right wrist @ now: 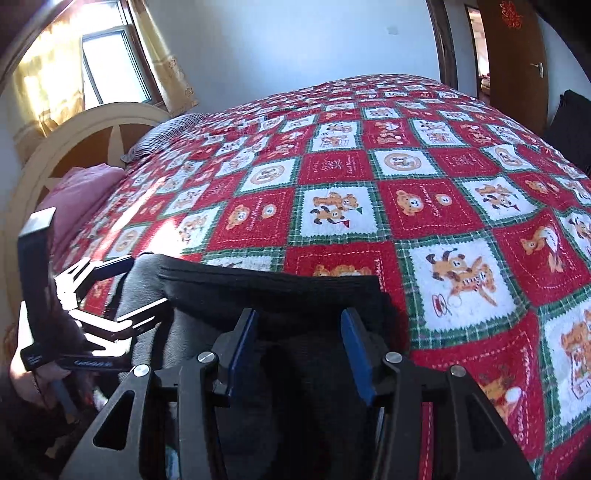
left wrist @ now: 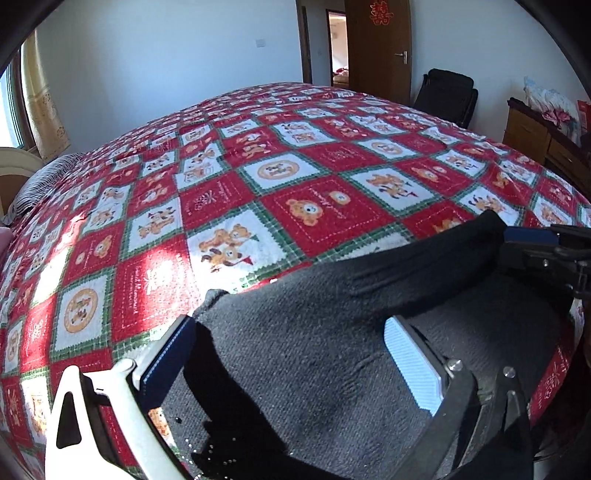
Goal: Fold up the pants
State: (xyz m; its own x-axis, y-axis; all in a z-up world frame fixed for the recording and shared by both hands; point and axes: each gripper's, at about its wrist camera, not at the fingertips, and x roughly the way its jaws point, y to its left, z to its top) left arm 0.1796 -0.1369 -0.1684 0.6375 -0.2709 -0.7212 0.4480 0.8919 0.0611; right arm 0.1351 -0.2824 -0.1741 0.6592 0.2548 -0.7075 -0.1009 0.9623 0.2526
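A: Where are the pants (left wrist: 314, 350)?

B: Dark grey knit, lying at the near edge of the bed, on a red, white and green patchwork blanket (left wrist: 229, 192) printed with cartoon bears and dogs. Their far edge forms a black ribbed band (right wrist: 273, 291) across the right wrist view.

A: And the left tongs (left wrist: 291, 365)?

B: Spread wide over the grey cloth, one pad on either side, nothing pinched between them. The right-hand finger (left wrist: 413, 365) shows a pale blue ribbed pad.

A: The right tongs (right wrist: 299, 350)?

B: Partly open, the two blue pads standing apart with dark fabric bunched in the gap. They are not pressed onto it, as far as the right wrist view shows.

A: Any writing?

B: The red squares carry stitched script, too blurred to read. A red paper-cut character (left wrist: 380, 13) hangs on the wooden door (left wrist: 378, 51), not legible either. There is a small white marking on the left tongs' body (right wrist: 92, 363), unreadable.

A: What else?

B: A cream headboard (right wrist: 88, 129) with a pink pillow (right wrist: 81, 192), yellow curtains (right wrist: 37, 85) at the window, a black chair (left wrist: 447, 96) and a wooden dresser (left wrist: 532, 136).
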